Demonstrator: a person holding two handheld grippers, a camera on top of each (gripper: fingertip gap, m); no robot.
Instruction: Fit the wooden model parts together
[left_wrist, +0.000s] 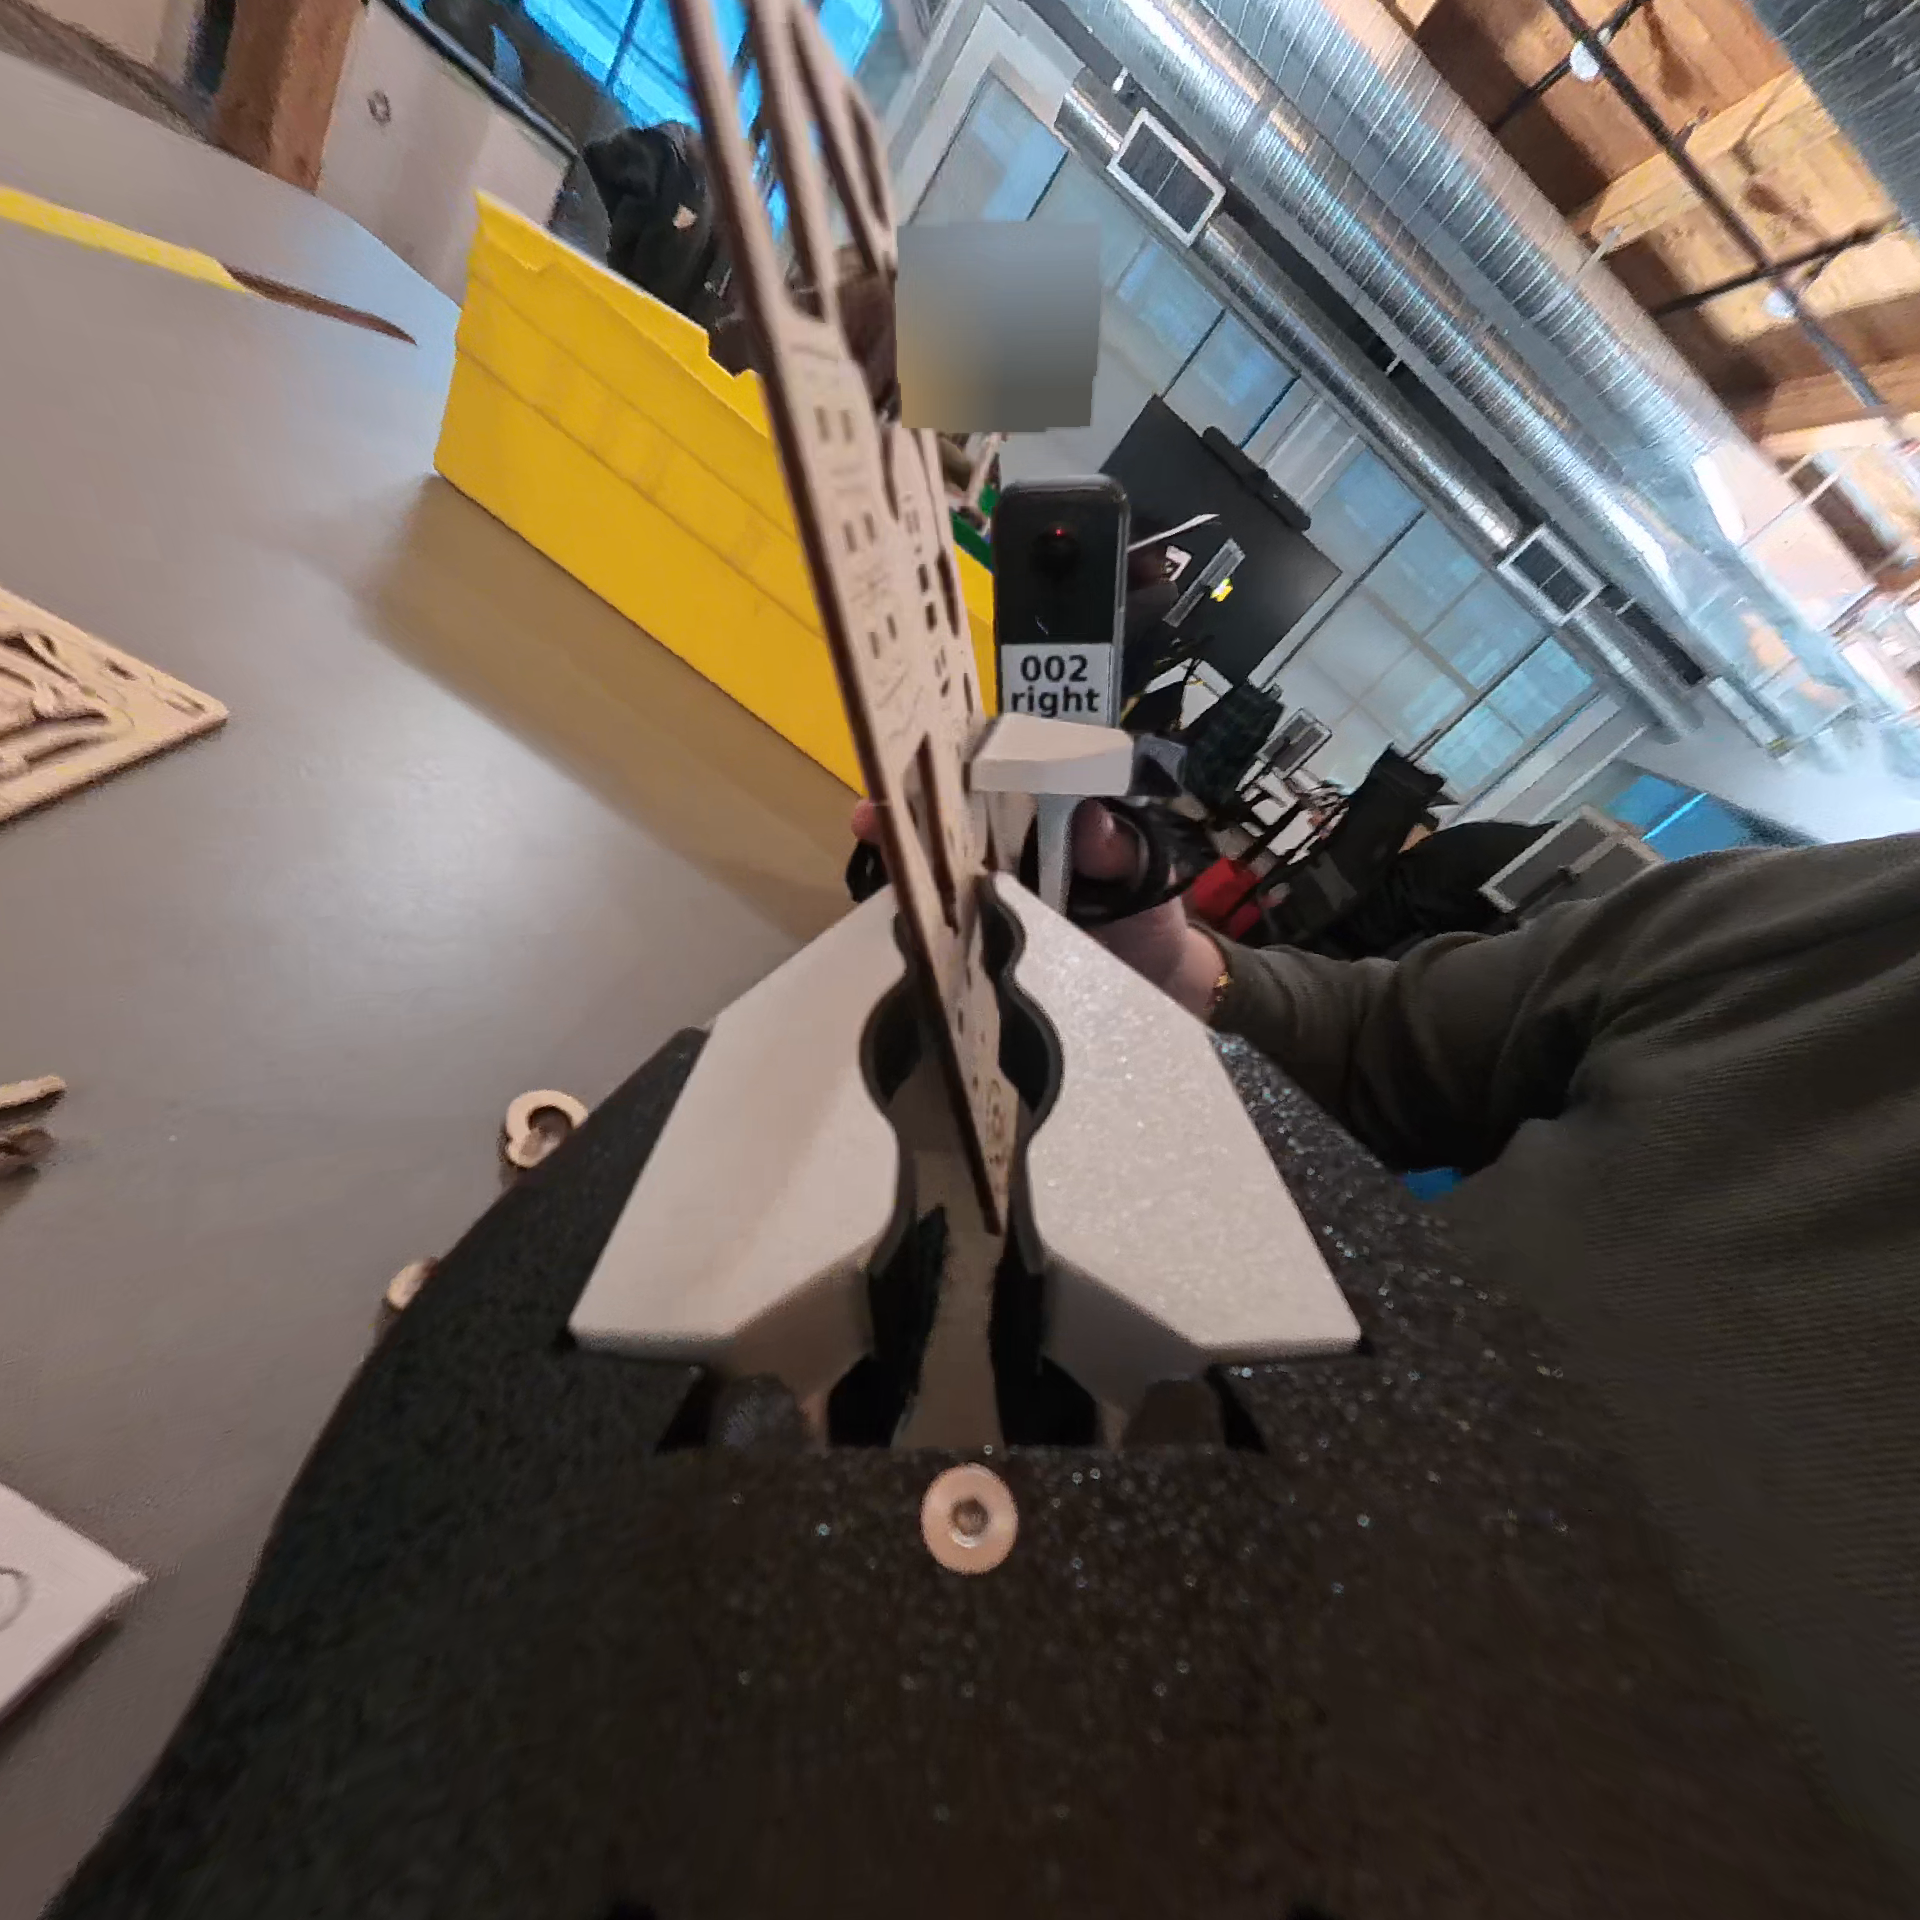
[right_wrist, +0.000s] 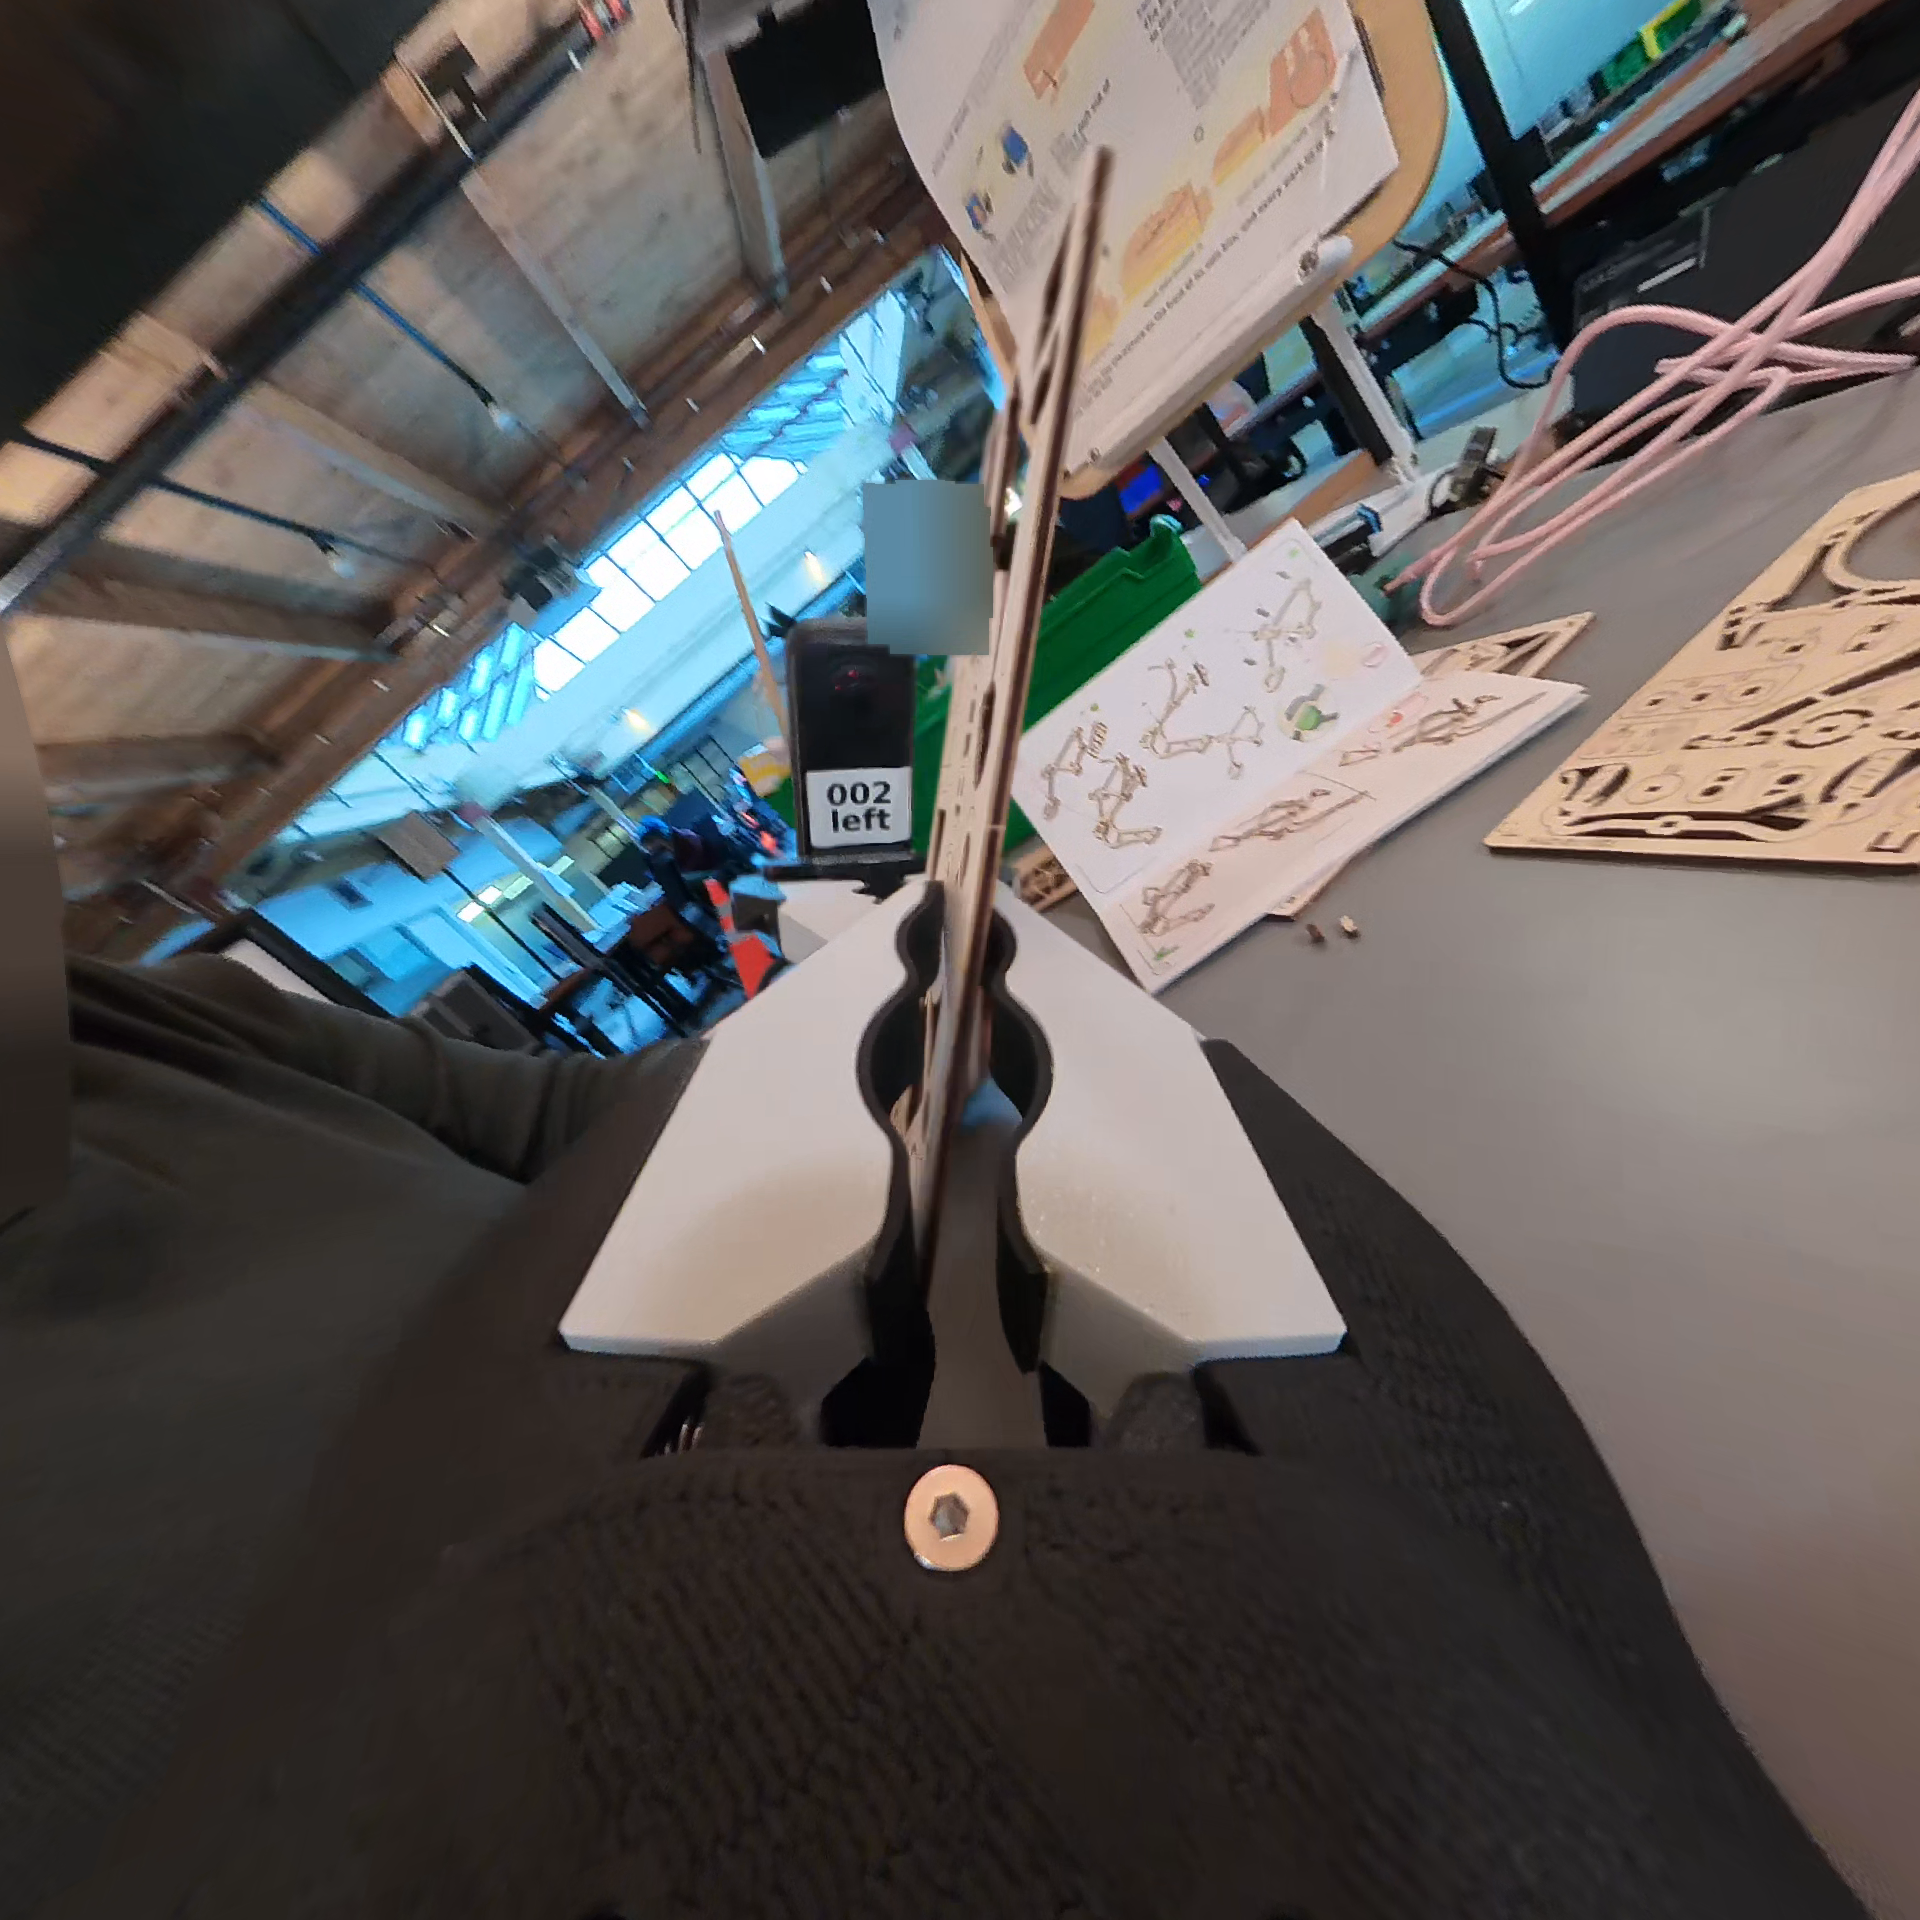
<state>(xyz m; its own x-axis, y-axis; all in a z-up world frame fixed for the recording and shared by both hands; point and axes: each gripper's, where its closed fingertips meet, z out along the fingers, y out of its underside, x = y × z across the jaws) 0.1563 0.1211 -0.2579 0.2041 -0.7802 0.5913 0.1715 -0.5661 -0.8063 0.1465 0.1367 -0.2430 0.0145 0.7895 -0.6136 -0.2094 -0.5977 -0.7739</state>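
Note:
A thin laser-cut wooden sheet (left_wrist: 831, 447) with punched-out model parts is held up off the table, seen edge-on in both views. My left gripper (left_wrist: 940, 904) is shut on its lower edge. My right gripper (right_wrist: 961, 904) is shut on the same sheet (right_wrist: 1039, 499) from the opposite side. The two grippers face each other across the sheet. The right gripper's white finger (left_wrist: 1049, 769) and camera (left_wrist: 1060, 582) show just behind the sheet in the left wrist view. The left gripper's camera (right_wrist: 852, 727) shows in the right wrist view.
On the grey table (left_wrist: 312, 935) are a yellow bin (left_wrist: 623, 447), another wooden sheet (left_wrist: 83, 707) and small loose wooden pieces (left_wrist: 535, 1122). The right wrist view shows an open instruction booklet (right_wrist: 1247, 748), a wooden sheet (right_wrist: 1745, 727), pink cables (right_wrist: 1662, 384) and a green bin (right_wrist: 1101, 613). Less than 4 cm separates the two grippers' tips.

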